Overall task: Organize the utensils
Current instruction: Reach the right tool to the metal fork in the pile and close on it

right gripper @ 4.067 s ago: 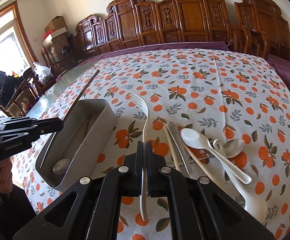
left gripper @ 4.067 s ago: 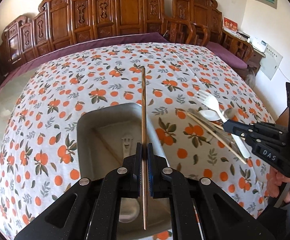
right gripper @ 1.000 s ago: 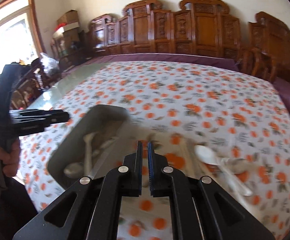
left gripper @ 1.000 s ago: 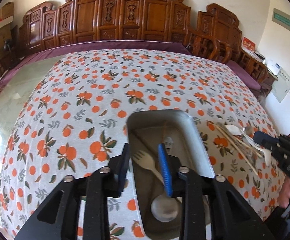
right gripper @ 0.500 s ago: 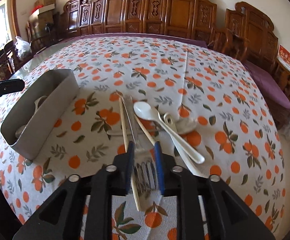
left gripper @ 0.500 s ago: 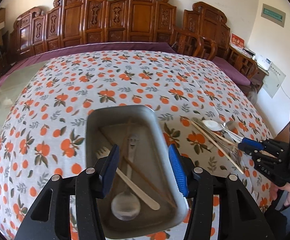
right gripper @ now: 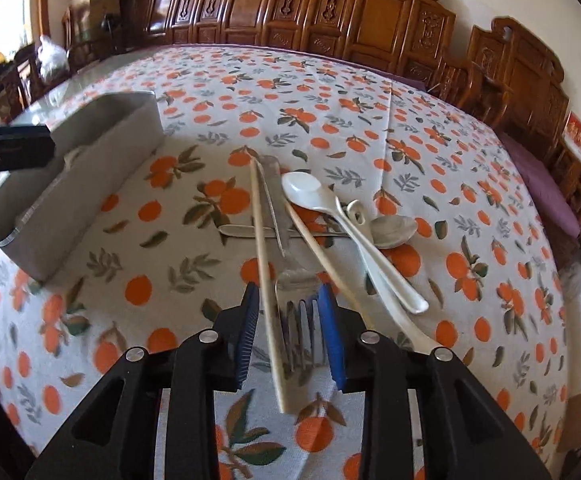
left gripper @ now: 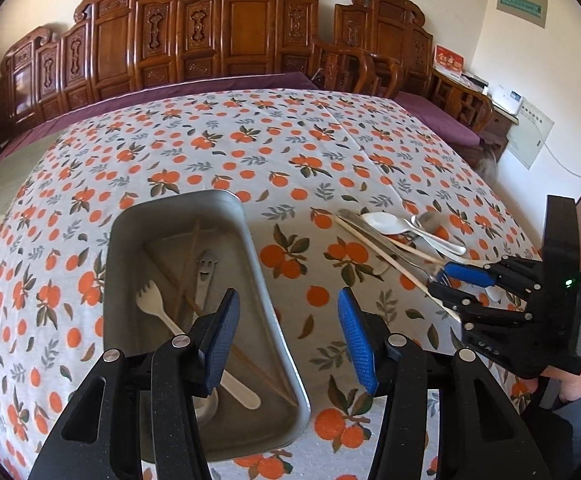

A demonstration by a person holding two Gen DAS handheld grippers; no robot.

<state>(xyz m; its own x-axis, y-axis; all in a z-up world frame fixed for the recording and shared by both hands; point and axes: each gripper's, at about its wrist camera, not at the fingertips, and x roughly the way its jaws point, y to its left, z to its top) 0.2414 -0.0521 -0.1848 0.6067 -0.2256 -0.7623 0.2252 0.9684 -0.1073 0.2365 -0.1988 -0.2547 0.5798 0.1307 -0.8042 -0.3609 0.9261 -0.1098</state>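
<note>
Now right claw (right gripper: 290,336) opening w/ metal fork (right gripper: 300,320) between jaws.

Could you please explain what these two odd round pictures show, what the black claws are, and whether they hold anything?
No robot here: a person carries a two-finger gripper in each hand, each with a fisheye camera looking along its fingers.

The left gripper hangs open and empty over a metal tray. In it lie a white fork, chopsticks and a spoon handle with a smiley face.

The right gripper is over a heap of loose utensils on the orange-print tablecloth. Its jaws are opening; a metal fork and a chopstick lie between them, not yet gripped. Beside them lie a white spoon, a second white spoon and a metal spoon.

Each gripper also shows at the edge of the other's picture.
</note>
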